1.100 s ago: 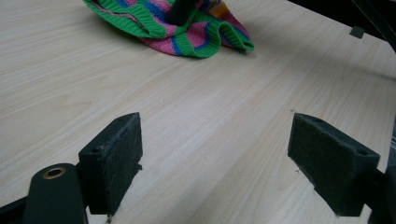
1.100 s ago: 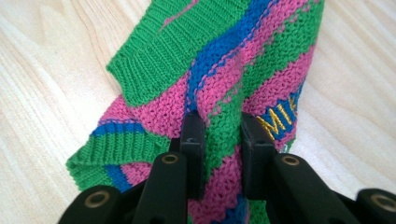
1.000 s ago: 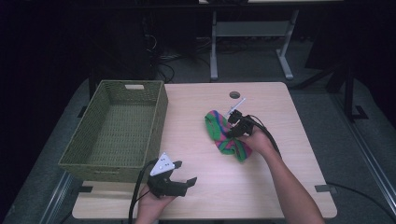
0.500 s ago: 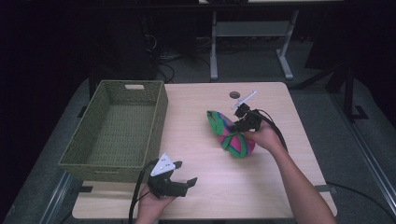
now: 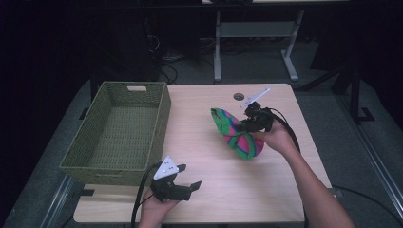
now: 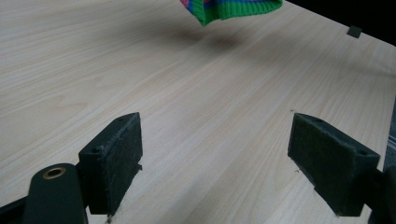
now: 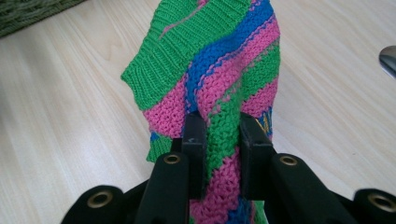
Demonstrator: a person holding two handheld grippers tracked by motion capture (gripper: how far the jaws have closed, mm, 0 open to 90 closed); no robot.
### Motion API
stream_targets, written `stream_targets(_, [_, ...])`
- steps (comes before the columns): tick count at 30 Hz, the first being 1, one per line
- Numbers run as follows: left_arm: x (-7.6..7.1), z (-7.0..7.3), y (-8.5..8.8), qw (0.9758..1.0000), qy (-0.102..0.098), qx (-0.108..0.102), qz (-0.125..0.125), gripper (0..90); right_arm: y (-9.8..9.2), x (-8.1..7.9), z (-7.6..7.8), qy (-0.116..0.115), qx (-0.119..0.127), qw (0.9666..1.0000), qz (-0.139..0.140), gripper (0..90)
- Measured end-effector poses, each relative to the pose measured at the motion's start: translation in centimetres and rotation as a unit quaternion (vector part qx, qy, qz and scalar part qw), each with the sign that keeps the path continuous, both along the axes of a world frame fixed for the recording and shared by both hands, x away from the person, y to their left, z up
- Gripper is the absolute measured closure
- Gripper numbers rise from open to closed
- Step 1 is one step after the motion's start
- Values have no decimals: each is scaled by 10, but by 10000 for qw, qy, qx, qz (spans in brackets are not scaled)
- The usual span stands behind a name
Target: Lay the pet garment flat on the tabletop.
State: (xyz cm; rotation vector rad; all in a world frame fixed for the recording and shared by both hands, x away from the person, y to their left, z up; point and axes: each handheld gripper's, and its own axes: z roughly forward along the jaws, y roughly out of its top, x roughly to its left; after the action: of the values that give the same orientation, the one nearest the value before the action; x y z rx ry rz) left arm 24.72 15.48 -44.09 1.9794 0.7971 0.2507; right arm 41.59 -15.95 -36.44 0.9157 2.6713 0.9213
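Two hand-held grippers are working over a pale wood-grain surface (image 5: 209,190). Nearest, at about 6 o'clock in the high view, the left hand-held gripper (image 5: 186,179) is resting low with its jaws spread wide and nothing between them; in the left gripper view its fuzzy, dark felt pads (image 6: 122,154) are standing well apart over bare wood. The person's left hand (image 5: 156,211) is being cut off by the bottom edge there.

Farther out, toward 3 o'clock, the right hand-held gripper (image 5: 248,124) is clamping a chunky knitted item (image 5: 236,135) banded in green, pink and blue. In the right gripper view the jaws are pinching a fold of the ribbed yarn (image 7: 219,93), and the knit below the pads is running out of frame, so its full shape is hard to make out. From above it is looking like a soft curved tube, hanging off the surface at the gripped part; whether its lower end is touching the wood cannot be told. In the left gripper view a green ribbed cuff (image 6: 233,9) is showing at 12 o'clock, cropped by the top edge.

At 9 to 10 o'clock a rectangular green woven basket (image 5: 161,111) is sitting, well apart from the knit. Beyond, a small dark round spot (image 5: 238,96) is too small to identify.
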Motion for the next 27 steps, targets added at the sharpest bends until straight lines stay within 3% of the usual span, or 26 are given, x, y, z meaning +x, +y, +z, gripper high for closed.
stream_targets(15, [1, -1, 1, 10000, -9, 6, -6, 173, -9, -26, 25, -86, 205, 9996, 183, 754])
stream_targets(23, [1, 0, 1, 10000, -16, -5, -1, 174, -10, -40, 28, -184, 159, 9994, 266, 754])
stream_targets(27, [0, 0, 2, 10000, -18, -12, 9, 173, -10, -46, 24, -125, 195, 9994, 275, 754])
